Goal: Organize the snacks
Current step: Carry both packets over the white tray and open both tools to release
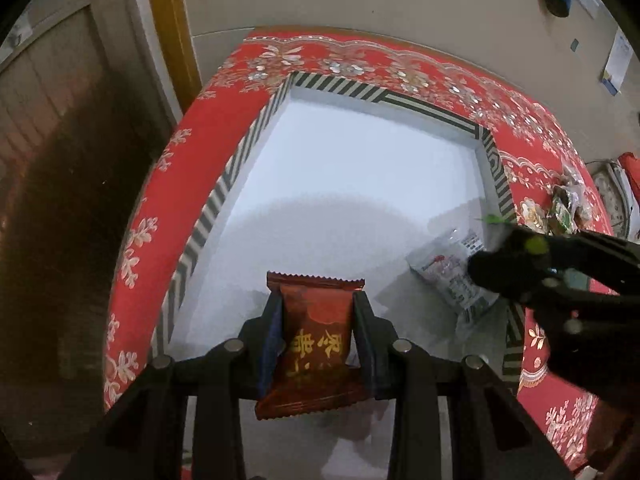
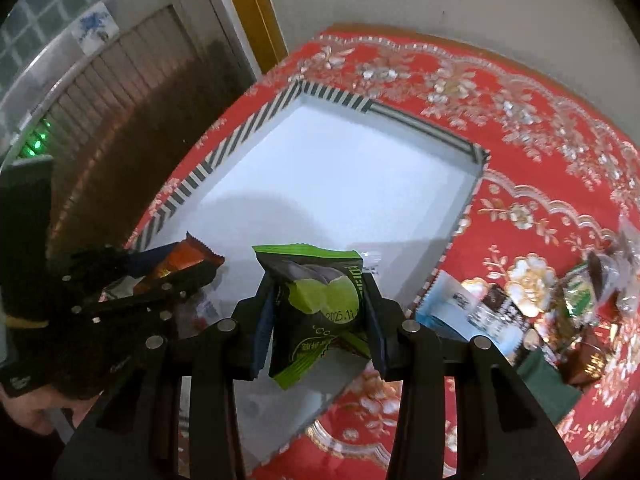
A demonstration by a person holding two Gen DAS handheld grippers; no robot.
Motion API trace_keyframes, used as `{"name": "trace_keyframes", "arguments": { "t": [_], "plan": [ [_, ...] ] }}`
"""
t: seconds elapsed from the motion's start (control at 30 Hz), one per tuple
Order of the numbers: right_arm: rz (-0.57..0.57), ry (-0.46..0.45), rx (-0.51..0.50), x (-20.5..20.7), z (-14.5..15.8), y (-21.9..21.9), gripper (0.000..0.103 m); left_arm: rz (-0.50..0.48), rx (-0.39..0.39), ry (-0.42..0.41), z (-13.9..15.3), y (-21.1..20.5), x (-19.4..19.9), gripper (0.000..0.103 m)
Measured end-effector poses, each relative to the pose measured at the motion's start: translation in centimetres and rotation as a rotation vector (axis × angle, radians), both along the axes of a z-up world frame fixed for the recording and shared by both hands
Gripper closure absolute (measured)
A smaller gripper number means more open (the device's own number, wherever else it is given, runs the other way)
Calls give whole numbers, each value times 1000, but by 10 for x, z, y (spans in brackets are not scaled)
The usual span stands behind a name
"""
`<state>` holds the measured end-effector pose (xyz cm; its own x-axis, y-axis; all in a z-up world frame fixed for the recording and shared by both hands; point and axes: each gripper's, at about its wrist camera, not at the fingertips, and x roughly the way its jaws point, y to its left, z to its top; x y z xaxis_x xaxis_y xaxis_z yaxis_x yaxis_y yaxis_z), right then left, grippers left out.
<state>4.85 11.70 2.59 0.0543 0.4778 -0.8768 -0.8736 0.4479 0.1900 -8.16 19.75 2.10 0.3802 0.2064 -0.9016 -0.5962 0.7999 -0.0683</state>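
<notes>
In the left wrist view my left gripper [image 1: 318,300] is shut on a dark red snack packet [image 1: 316,340] with gold lettering, held upright over the white floor of a shallow box [image 1: 384,98] with a black-and-white striped rim. My right gripper [image 1: 492,268] comes in blurred from the right, over a clear white packet [image 1: 448,276] lying in the box. In the right wrist view my right gripper [image 2: 318,280] is shut on a green and black snack packet [image 2: 316,308] above the box [image 2: 332,96]. At the left, my left gripper [image 2: 160,272] holds the red packet [image 2: 192,260].
The box rests on a red floral tablecloth [image 1: 400,60]. A pile of loose snack packets [image 2: 560,312] lies on the cloth right of the box, with a blue-white packet [image 2: 452,308] against its rim. A wall stands behind the table, dark floor and a door to the left.
</notes>
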Motion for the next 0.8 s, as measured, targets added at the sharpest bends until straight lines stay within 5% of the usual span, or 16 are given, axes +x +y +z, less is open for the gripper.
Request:
{"name": "trace_keyframes", "arguments": {
  "t": [0.8],
  "plan": [
    [-41, -43, -5, 14, -4, 29, 63, -5, -12, 31, -15, 7, 14, 64]
  ]
}}
